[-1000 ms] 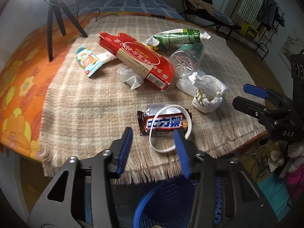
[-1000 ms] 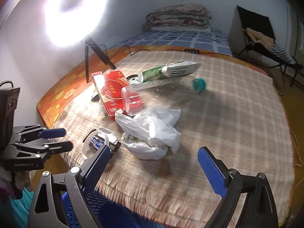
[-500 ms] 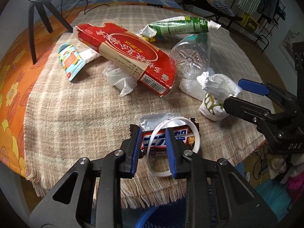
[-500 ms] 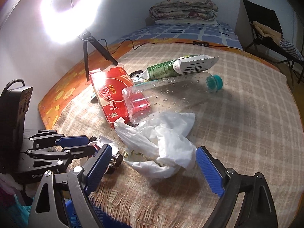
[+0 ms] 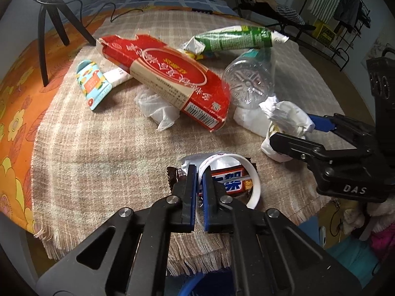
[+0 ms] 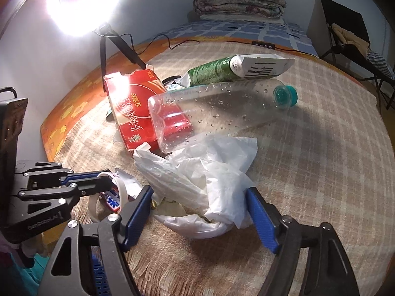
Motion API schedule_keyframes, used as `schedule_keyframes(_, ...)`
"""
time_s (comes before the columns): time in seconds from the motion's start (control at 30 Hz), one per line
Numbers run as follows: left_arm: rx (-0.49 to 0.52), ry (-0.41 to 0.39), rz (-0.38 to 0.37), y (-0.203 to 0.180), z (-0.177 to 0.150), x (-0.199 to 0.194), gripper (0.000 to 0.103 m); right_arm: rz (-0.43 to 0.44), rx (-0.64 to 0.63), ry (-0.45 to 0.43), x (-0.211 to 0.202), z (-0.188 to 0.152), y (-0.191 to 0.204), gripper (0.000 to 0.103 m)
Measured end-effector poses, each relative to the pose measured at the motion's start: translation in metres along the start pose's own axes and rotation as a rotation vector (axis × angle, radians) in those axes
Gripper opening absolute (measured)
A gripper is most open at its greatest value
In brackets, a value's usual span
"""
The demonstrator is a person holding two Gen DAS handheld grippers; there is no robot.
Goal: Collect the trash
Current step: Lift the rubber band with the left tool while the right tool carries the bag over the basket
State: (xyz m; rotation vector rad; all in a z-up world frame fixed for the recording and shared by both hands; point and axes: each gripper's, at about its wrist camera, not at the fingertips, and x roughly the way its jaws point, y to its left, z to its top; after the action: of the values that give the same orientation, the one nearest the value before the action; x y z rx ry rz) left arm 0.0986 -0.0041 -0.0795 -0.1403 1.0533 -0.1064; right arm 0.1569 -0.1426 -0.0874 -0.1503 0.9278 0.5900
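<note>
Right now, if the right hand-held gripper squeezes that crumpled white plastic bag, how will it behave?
The white plastic bag looks thin and wrinkled, so it will probably crush and hang floppy. It seems light. The loose scraps inside might spill from its open mouth.

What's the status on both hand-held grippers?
Left hand-held gripper shut on white plastic ring over candy bar wrapper. Right hand-held gripper closing around crumpled white bag, pads not yet pressing. Nothing blocking.

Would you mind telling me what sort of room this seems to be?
Probably a bedroom at home: a bed with a folded quilt, a clothes rack and a folding chair stand behind the cloth-covered table.
</note>
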Motion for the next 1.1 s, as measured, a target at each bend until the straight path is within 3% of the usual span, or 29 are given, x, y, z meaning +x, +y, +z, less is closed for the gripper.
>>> schedule_keyframes(0.3,-0.019,-0.057,-0.023,0.002,0.007,-0.022,0.001,0.023,0.035,-0.011,-0.015,-0.005,-0.003,0.062)
schedule_keyframes(0.87,0.038,-0.144,-0.050,-0.026,-0.001,-0.069,0.001,-0.023,0.040,-0.130,-0.089,-0.028,-0.002,0.061)
schedule_keyframes(1.1,0.094,-0.137,-0.055,-0.042,-0.025,-0.084,0.001,-0.035,-0.001,-0.141,-0.118,-0.050,0.010,0.061)
